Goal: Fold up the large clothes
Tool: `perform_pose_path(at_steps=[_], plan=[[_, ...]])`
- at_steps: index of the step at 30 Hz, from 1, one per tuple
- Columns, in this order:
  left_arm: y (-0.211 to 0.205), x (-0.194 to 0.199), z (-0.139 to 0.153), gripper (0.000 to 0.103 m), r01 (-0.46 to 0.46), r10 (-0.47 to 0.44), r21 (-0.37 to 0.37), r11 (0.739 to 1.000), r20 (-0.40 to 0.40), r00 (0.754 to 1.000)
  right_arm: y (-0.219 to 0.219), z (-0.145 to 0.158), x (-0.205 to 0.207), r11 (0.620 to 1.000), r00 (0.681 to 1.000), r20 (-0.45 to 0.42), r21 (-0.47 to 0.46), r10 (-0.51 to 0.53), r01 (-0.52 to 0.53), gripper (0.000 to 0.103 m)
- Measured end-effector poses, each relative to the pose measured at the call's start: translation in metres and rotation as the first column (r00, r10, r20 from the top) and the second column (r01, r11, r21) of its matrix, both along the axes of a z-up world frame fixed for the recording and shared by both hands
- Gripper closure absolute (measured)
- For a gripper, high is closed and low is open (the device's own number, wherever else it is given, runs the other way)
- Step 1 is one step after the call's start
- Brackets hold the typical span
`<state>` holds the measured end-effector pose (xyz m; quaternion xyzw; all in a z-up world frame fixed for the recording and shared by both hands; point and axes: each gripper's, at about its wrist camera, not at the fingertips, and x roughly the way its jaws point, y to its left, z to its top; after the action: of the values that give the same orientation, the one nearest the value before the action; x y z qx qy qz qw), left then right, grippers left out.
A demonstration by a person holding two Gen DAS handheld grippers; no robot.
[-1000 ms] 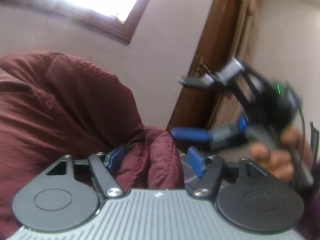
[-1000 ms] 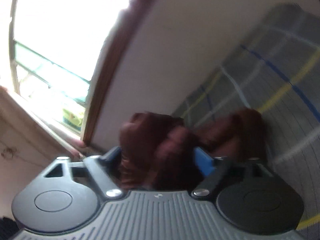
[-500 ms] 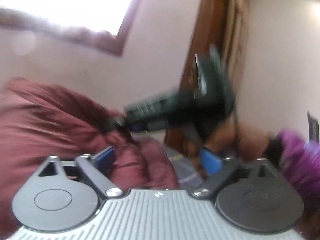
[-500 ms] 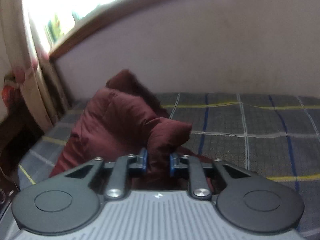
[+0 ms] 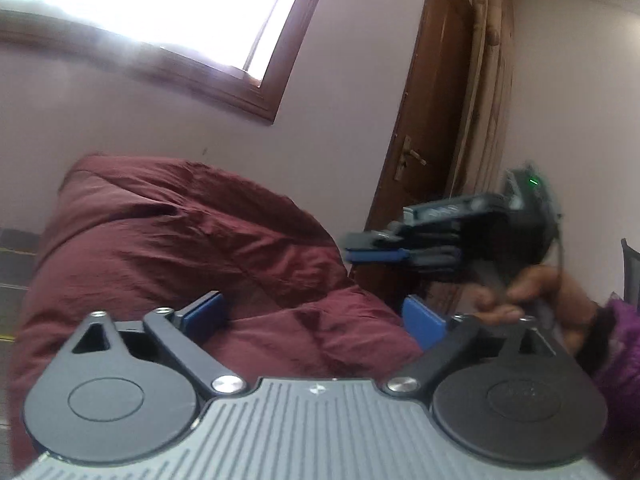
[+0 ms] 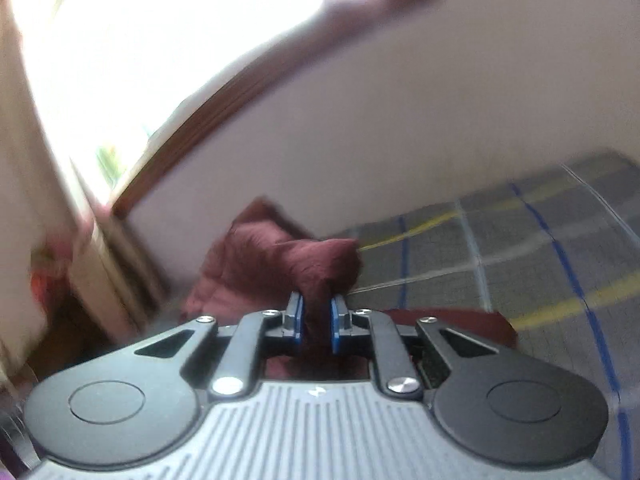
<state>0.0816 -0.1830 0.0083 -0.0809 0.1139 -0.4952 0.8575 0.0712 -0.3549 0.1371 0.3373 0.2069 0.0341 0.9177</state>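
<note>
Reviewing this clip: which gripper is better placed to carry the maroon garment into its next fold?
Right. The right gripper is clamped on a bunched fold of the maroon garment above the plaid bedsheet. The left gripper is closing, but its pads do not press the cloth between them.

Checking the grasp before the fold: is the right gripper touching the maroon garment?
Touching. In the right wrist view the right gripper is closing, pinching a fold of the maroon garment.
</note>
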Motion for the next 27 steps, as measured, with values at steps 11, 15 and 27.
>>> perform_pose_path(at_steps=[11,15,27], plan=[[-0.009,0.0,-0.015,0.005,0.046,-0.046,-0.002,0.999,0.009,0.999,0.016,-0.018,0.006,0.99,0.985,-0.151,0.127,0.088,-0.069,0.035],[-0.015,0.005,-0.016,0.005,0.046,-0.046,0.003,0.999,0.004,0.999,0.052,-0.003,0.047,0.991,0.974,-0.185,0.019,0.132,-0.131,0.016],[0.0,-0.001,0.009,0.0,0.019,-0.021,-0.082,0.996,-0.029,0.999,0.105,0.03,0.035,0.878,0.973,-0.006,-0.428,0.232,-0.212,0.079]])
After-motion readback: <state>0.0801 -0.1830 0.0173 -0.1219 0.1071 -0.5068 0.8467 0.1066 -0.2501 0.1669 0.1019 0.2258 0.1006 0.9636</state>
